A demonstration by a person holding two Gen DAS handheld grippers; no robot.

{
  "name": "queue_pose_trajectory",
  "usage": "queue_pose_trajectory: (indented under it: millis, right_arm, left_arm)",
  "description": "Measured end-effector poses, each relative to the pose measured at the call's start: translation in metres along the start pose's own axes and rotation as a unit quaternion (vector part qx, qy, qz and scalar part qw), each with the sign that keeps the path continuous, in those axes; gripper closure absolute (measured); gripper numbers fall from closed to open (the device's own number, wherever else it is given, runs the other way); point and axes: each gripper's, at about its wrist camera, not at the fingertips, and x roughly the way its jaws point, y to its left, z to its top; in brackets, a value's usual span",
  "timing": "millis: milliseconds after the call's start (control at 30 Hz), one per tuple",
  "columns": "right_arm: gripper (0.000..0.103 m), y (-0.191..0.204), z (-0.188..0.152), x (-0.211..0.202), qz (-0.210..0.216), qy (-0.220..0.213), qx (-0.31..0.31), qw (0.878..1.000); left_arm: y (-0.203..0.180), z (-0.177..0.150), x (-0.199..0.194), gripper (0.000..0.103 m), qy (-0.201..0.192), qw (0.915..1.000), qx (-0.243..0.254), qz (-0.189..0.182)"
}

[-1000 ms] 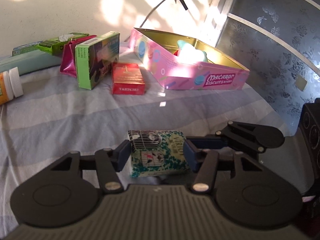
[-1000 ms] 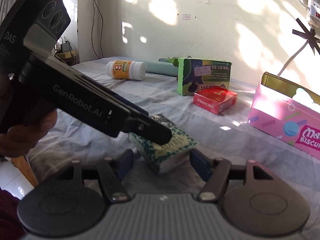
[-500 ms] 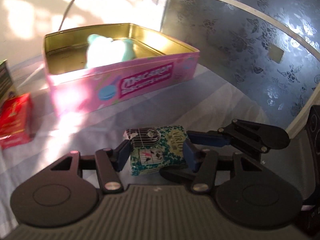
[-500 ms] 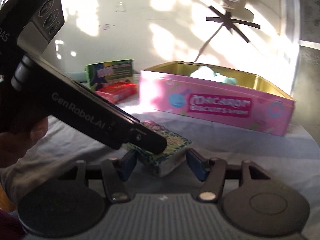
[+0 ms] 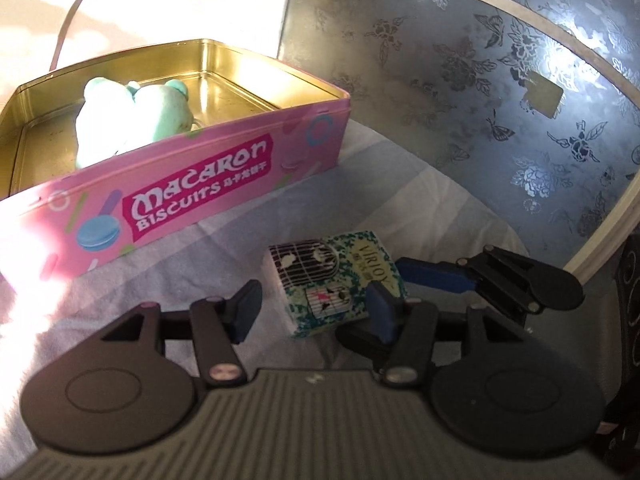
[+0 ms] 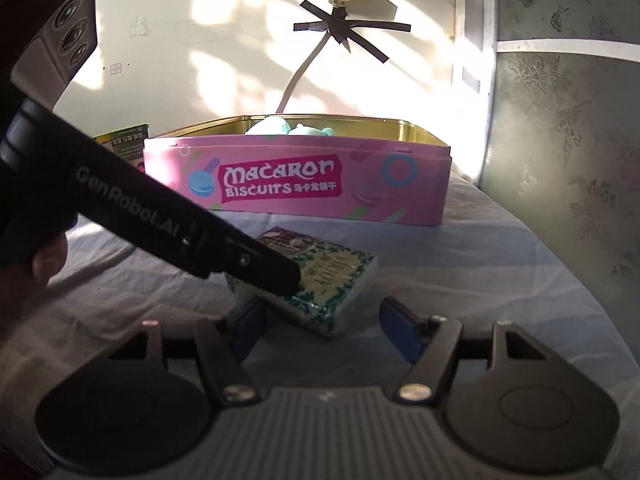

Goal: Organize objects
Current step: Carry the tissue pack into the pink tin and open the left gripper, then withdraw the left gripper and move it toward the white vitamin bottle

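Note:
A small green patterned box (image 5: 332,282) with a birdcage print lies on the grey bed sheet, in front of an open pink Macaron Biscuits tin (image 5: 192,184). My left gripper (image 5: 312,310) is open, its pads apart on either side of the box, with a gap on the left. My right gripper (image 6: 324,326) is open, and the box (image 6: 340,276) lies between its blue pads. The left gripper's arm (image 6: 160,220) crosses over the box in the right wrist view. A mint plush toy (image 5: 132,120) sits in the tin.
A dark flowered panel (image 5: 500,80) stands to the right of the bed. A wall with a taped cable (image 6: 340,28) is behind the tin (image 6: 300,176). A green box (image 6: 128,140) peeks out behind the tin's left end.
The left gripper carried the box from the middle of the bed to the tin's front, then opened its jaws. The right gripper followed alongside and stays open.

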Motion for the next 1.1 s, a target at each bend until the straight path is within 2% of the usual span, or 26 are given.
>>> queue_pose_trajectory:
  millis: [67, 133, 267, 367, 467, 600, 733, 800, 833, 900, 1100]
  right_arm:
    - [0.047, 0.002, 0.000, 0.000, 0.011, -0.002, -0.002, 1.000]
    - [0.054, 0.006, 0.002, 0.000, 0.012, -0.005, -0.006, 1.000]
    - [0.054, 0.007, 0.009, -0.008, -0.007, -0.035, -0.019, 0.999]
    - [0.054, 0.000, 0.024, -0.014, -0.020, -0.072, -0.016, 0.997]
    - [0.054, -0.003, 0.045, -0.007, -0.038, -0.097, -0.021, 0.994]
    - [0.054, -0.013, 0.076, 0.021, -0.046, -0.117, -0.013, 0.992]
    - [0.054, -0.020, 0.097, 0.064, -0.060, -0.102, -0.008, 0.993]
    - [0.052, -0.026, 0.101, 0.084, -0.074, -0.094, -0.005, 0.993]
    - [0.046, -0.028, 0.102, 0.090, -0.080, -0.094, 0.000, 0.992]
    - [0.043, -0.031, 0.104, 0.096, -0.084, -0.090, 0.012, 0.992]
    - [0.043, -0.021, 0.090, 0.072, -0.076, -0.116, 0.022, 0.990]
  left_arm:
    - [0.003, 0.001, 0.004, 0.050, 0.010, 0.9998, -0.009, -0.017]
    - [0.001, 0.001, 0.005, 0.051, 0.010, 0.9999, -0.008, -0.010]
    - [-0.008, 0.012, -0.007, 0.051, -0.018, 0.9998, 0.011, -0.008]
    - [-0.016, 0.034, -0.016, 0.051, -0.047, 0.9980, 0.041, 0.001]
    - [-0.017, 0.060, -0.017, 0.050, -0.068, 0.9962, 0.051, 0.019]
    - [-0.007, 0.091, -0.005, 0.050, -0.092, 0.9940, 0.039, 0.045]
    - [0.008, 0.112, 0.019, 0.050, -0.084, 0.9947, 0.012, 0.058]
    - [0.015, 0.116, 0.031, 0.050, -0.080, 0.9942, 0.004, 0.073]
    - [0.018, 0.116, 0.033, 0.049, -0.078, 0.9937, -0.006, 0.081]
    - [0.026, 0.115, 0.033, 0.049, -0.081, 0.9931, -0.032, 0.079]
    - [0.017, 0.094, 0.001, 0.049, -0.113, 0.9886, -0.028, 0.096]
